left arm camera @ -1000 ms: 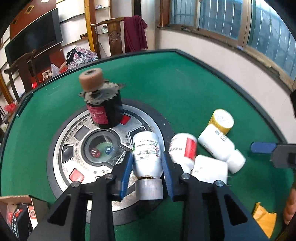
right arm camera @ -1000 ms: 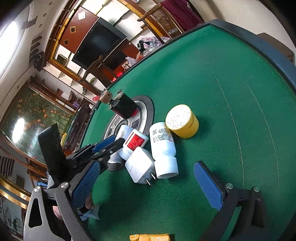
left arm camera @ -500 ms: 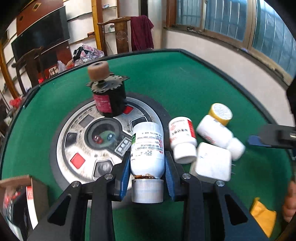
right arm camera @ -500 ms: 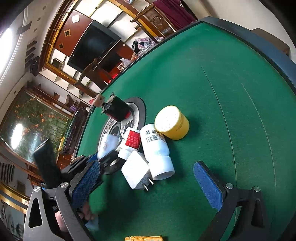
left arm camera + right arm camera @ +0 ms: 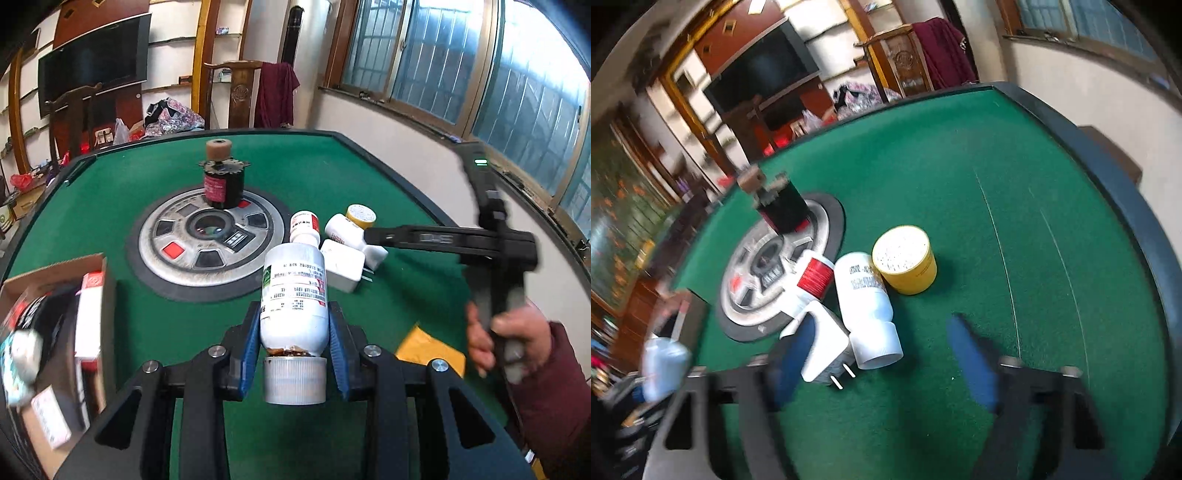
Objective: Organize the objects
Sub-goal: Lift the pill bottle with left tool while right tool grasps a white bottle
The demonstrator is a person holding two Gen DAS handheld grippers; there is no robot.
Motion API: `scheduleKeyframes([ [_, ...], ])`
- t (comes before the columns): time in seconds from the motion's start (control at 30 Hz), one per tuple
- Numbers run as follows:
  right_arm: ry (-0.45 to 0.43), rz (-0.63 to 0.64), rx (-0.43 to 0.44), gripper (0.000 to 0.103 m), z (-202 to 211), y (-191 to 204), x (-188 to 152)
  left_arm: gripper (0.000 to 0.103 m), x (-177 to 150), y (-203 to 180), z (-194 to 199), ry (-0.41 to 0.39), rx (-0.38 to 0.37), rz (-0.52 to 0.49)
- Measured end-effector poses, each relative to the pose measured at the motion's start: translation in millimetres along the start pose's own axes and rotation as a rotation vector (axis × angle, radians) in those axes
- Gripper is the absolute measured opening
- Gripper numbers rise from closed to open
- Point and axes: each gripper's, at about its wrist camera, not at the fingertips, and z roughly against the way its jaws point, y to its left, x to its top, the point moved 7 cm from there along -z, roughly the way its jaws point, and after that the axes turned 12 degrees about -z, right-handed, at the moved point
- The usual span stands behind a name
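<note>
My left gripper point(image 5: 293, 332) is shut on a white medicine bottle point(image 5: 294, 295) with a silver cap, held above the green table; the bottle shows blurred at the left of the right wrist view point(image 5: 665, 365). On the felt lie a red-labelled bottle point(image 5: 814, 275), a white bottle point(image 5: 870, 306), a yellow-lidded jar point(image 5: 905, 264) and a white plug adapter point(image 5: 823, 347). My right gripper point(image 5: 882, 354) is open, its blue pads either side of the adapter and white bottle, just above them.
A cardboard box point(image 5: 55, 332) with packets stands at the near left. A black motor part point(image 5: 221, 184) stands on the round metal centre panel point(image 5: 207, 240). A yellow packet point(image 5: 428, 350) lies at the near right. The table rim point(image 5: 1137, 229) curves on the right.
My left gripper has lifted the silver-capped bottle off the centre panel and drawn it back toward the box. My right gripper has moved in over the adapter and white bottle.
</note>
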Motion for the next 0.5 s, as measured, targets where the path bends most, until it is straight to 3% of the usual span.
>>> scheduleKeyframes([
  [0.37,0.091,0.013,-0.102,0.063,-35.3,7.9,11.2,0.033,-40.5,27.3,47.4,-0.026,0.012,0.091],
  [0.5,0.102,0.095,-0.169,0.040,-40.1,19.2,7.0,0.033,-53.4,40.6,52.6,-0.026,0.015,0.142],
])
